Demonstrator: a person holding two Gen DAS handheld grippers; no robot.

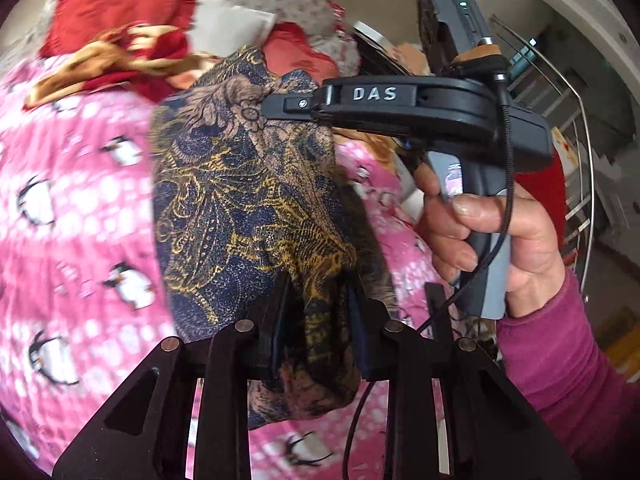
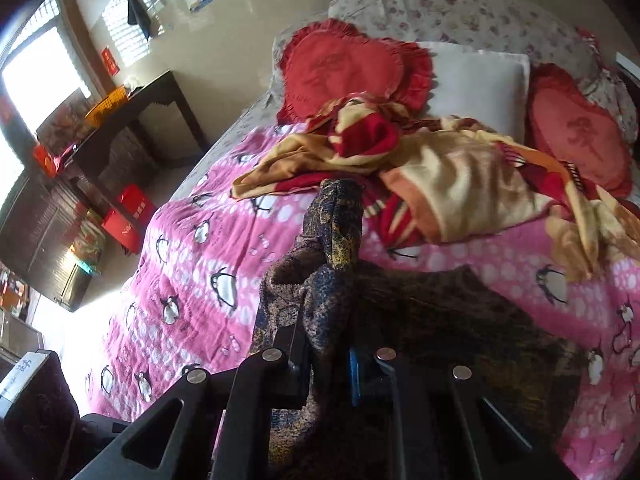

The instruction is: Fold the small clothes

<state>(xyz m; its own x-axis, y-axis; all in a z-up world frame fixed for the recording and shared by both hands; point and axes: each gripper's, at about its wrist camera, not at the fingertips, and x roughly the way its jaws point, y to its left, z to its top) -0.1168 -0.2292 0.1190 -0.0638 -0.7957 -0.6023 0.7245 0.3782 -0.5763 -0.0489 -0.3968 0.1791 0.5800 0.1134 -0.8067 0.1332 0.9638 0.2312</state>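
— Status? Both tongs grasping?
— Left gripper (image 1: 316, 320) and right gripper (image 2: 324, 360) both clench the dark patterned garment (image 1: 248, 184), lifted above the bedspread (image 1: 72, 200). Advise level corners, taut cloth.

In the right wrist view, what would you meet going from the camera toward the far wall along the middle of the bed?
right gripper → dark patterned cloth → red and cream blanket → white pillow → floral bedding.

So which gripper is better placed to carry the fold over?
Probably the right gripper: it pinches the dark patterned garment's far top edge. The left gripper clamps the bunched near end, suited to anchoring.
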